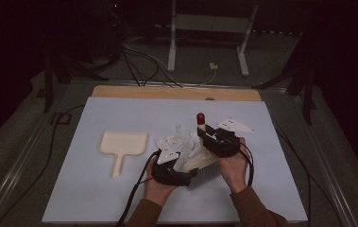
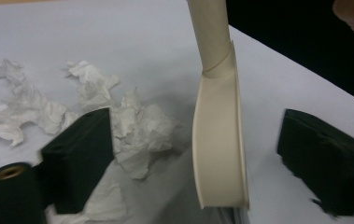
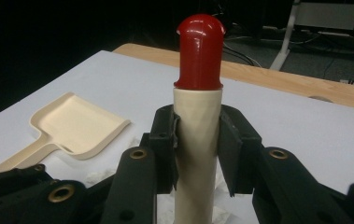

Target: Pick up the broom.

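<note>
A cream hand brush stands handle-up near the middle of the white sheet, its red cap [image 1: 200,117] on top and its pale bristles [image 1: 206,174] on the sheet. My right gripper [image 1: 207,134] is shut on the cream handle [image 3: 197,116] just under the red cap [image 3: 200,51], with one jaw on each side. My left gripper [image 1: 190,165] is low beside the brush head. In its own view that gripper [image 2: 198,158] is open, and the cream brush back [image 2: 219,135] stands between the two black jaws without touching either. Crumpled white paper scraps [image 2: 142,130] lie to the left of the brush.
A cream dustpan [image 1: 122,144] lies flat to the left, handle toward me. Paper scraps [image 1: 174,139] are scattered between it and the brush. The white sheet [image 1: 120,189] covers a wooden table whose far edge [image 1: 176,92] shows. Cables and a stand are on the floor beyond.
</note>
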Available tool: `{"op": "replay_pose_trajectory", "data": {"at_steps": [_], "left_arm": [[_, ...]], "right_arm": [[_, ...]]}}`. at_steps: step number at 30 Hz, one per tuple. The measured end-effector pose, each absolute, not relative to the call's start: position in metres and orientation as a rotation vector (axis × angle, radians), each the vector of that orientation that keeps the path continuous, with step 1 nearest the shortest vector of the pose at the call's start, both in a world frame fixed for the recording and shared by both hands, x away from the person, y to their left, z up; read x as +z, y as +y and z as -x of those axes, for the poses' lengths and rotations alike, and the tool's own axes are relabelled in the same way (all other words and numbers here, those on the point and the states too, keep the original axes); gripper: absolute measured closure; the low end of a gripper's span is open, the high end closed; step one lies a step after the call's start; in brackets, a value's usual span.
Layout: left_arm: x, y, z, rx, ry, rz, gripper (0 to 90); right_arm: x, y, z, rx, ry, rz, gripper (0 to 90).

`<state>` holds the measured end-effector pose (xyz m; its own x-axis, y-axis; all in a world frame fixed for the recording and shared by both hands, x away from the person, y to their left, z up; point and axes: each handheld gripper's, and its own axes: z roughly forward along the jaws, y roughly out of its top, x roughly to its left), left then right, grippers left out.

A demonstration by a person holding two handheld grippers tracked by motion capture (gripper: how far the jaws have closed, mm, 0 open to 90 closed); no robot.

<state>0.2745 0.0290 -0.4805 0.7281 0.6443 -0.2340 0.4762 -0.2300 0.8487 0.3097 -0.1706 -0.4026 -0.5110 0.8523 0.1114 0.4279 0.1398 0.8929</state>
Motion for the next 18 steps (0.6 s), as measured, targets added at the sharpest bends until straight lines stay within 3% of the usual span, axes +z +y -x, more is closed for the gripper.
{"op": "replay_pose_trajectory", "data": {"at_steps": [4,7,9,10,12,15,17,18], "left_arm": [[-0.482,0.023,-0.275,0.180,0.876,-1.897,20.7],[-0.486,0.019,-0.279,0.102,0.862,-1.916,38.0],[-0.486,0.018,-0.281,0.082,0.856,-1.919,47.0],[-0.487,0.017,-0.281,0.063,0.854,-1.917,47.0],[-0.489,0.014,-0.283,0.038,0.860,-1.929,59.4],[-0.490,0.014,-0.284,0.006,0.864,-1.929,64.7],[-0.490,0.014,-0.284,0.005,0.876,-1.930,67.2],[-0.490,0.015,-0.285,-0.012,0.875,-1.930,67.8]], "right_arm": [[-0.403,-0.170,-0.310,1.335,2.000,-1.221,69.3],[-0.403,-0.170,-0.309,1.339,2.001,-1.219,69.3],[-0.403,-0.169,-0.309,1.339,2.003,-1.217,69.3],[-0.403,-0.169,-0.309,1.338,2.004,-1.216,69.4],[-0.403,-0.168,-0.308,1.339,2.011,-1.208,69.3],[-0.403,-0.167,-0.308,1.335,2.023,-1.195,69.0],[-0.403,-0.170,-0.308,1.356,2.030,-1.184,62.8],[-0.403,-0.171,-0.309,1.383,2.035,-1.185,55.0]]}}
